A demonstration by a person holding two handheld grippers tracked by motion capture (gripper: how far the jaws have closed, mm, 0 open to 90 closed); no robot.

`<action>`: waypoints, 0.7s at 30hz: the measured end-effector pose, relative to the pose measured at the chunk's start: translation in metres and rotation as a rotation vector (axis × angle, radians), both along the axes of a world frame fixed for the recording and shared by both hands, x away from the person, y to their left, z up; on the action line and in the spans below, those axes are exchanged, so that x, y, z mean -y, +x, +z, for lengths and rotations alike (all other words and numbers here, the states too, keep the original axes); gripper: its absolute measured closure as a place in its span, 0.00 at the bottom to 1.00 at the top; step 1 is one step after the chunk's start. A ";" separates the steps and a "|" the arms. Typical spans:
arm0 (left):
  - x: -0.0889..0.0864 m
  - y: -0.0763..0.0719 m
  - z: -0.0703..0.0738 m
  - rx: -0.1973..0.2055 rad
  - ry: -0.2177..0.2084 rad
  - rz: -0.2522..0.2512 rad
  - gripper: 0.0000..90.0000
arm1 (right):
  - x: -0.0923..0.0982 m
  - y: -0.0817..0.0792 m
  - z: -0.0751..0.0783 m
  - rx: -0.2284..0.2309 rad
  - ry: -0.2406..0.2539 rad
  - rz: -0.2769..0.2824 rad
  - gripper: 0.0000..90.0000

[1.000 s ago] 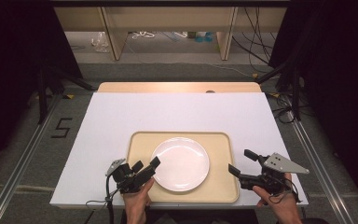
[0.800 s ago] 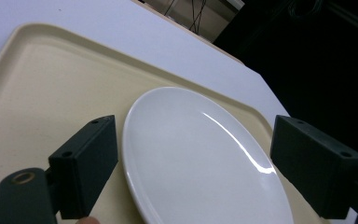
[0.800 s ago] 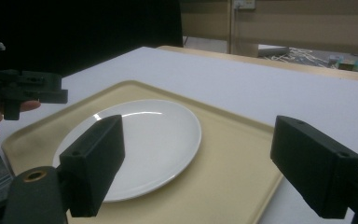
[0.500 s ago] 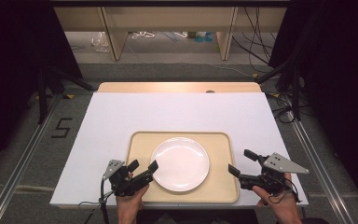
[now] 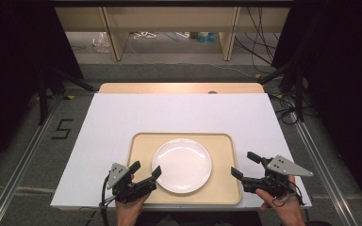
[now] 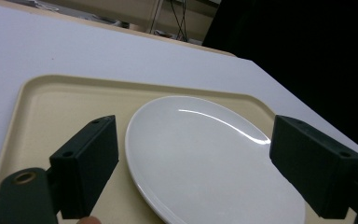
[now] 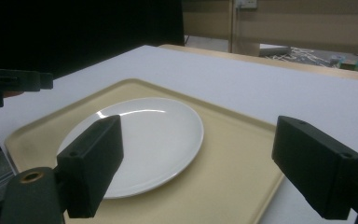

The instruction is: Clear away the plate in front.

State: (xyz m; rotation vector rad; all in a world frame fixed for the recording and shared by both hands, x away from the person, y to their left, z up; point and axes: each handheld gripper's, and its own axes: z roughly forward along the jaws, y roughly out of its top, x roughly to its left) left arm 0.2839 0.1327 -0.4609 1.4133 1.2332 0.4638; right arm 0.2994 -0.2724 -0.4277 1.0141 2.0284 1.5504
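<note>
White bench [image 5: 122, 122], beige tray [image 5: 141, 146] near front edge, plate [image 5: 182, 165] centred on it. Both grippers wide, empty: left gripper [image 5: 145, 169], right gripper [image 5: 245, 165]. Plate looks rigid, glossy, breakable; pinch the rim.

Black numeral "5" [image 5: 62, 128], on grey floor [image 5: 23, 141]

We are in a lab. Black curtains [image 5: 9, 42] flank our white table [image 5: 179, 117]; loose cables [image 5: 259, 37] and metal floor rails [image 5: 21, 169] surround it.
</note>
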 end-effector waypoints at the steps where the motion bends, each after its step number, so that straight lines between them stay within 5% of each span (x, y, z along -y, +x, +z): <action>1: 0.000 0.000 0.000 0.000 0.000 0.000 0.17 | 0.000 0.000 0.000 -0.002 0.000 0.002 0.19; 3: -0.001 -0.002 0.003 0.028 -0.001 -0.024 0.17 | -0.001 0.000 -0.001 0.004 -0.002 0.010 0.18; 6: 0.003 -0.007 0.009 0.075 0.062 -0.035 0.17 | -0.001 0.000 -0.002 0.003 -0.005 0.014 0.17; 21: 0.010 -0.011 0.016 0.088 0.063 -0.089 0.17 | 0.000 -0.008 -0.004 0.007 -0.016 0.033 0.17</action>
